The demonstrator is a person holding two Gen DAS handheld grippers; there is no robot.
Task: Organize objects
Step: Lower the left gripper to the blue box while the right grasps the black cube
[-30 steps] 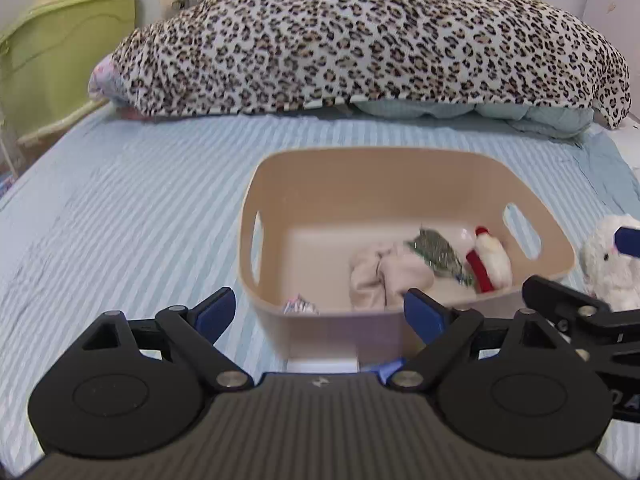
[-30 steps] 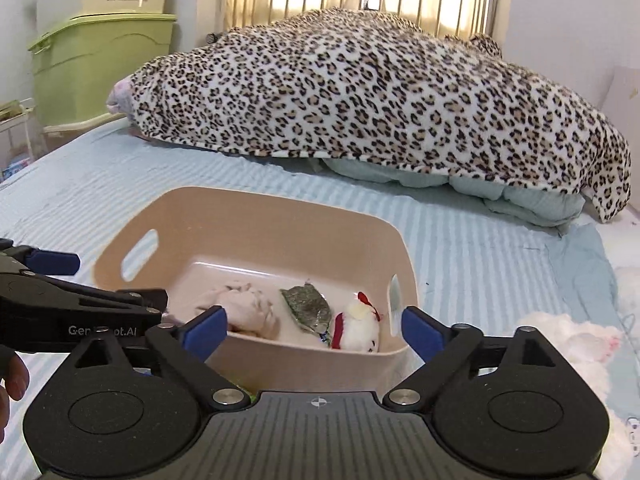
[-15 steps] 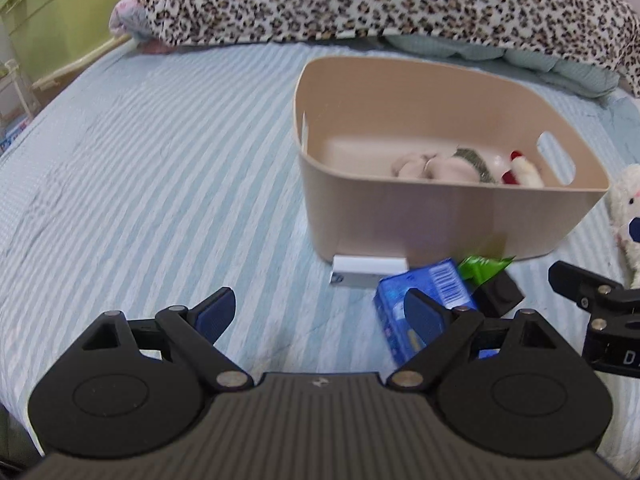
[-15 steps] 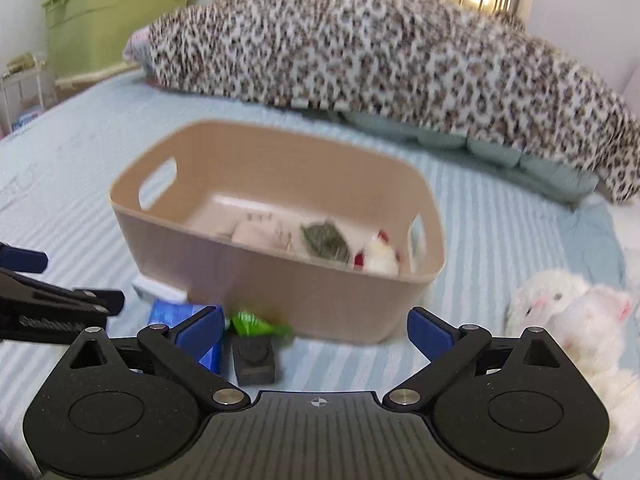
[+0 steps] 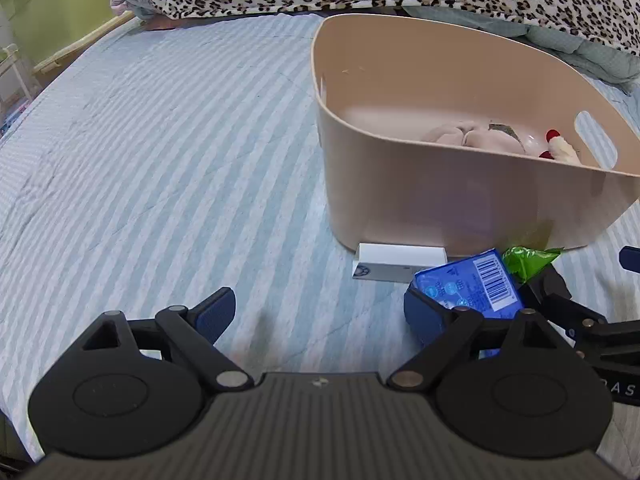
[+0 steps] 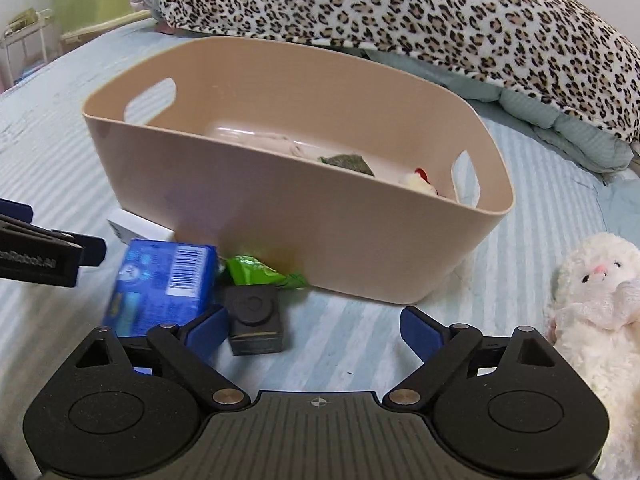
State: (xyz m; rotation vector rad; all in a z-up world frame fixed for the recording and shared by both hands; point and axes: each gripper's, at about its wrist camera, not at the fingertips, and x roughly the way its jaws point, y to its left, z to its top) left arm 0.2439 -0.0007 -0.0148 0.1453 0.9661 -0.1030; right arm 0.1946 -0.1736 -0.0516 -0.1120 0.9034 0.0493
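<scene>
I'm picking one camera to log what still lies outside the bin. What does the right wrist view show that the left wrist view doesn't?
Only the right wrist view shows the white plush toy beside the bin, and the black box in full.

Only the left wrist view shows the broad bare stretch of striped sheet left of the bin.

Both show the tan bin with soft items inside, the white box, blue pack and green wrapper in front of it, and the leopard blanket. Each hand-held gripper is open.
</scene>
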